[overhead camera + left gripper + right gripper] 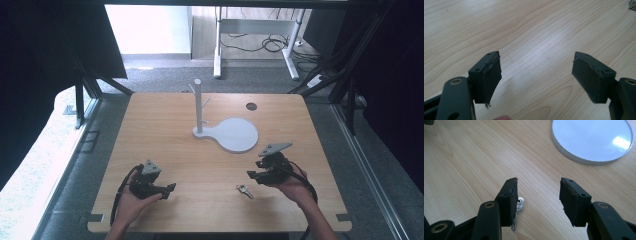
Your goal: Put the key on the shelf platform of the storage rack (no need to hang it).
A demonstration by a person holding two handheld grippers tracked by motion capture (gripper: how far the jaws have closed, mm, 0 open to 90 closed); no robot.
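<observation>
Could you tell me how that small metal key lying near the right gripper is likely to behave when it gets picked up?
The key looks like thin, shiny metal, so probably stiff and light. It lies flat on the smooth wooden table, so it may slide rather than lift, and the open right gripper would likely need its fingers low around the key's edges.

High view looks down; gripper views skim the table — shared.

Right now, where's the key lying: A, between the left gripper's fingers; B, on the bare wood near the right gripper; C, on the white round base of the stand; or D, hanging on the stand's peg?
B: the key lies flat on the wooden table, just beside the open right gripper, apart from the white stand.
</observation>
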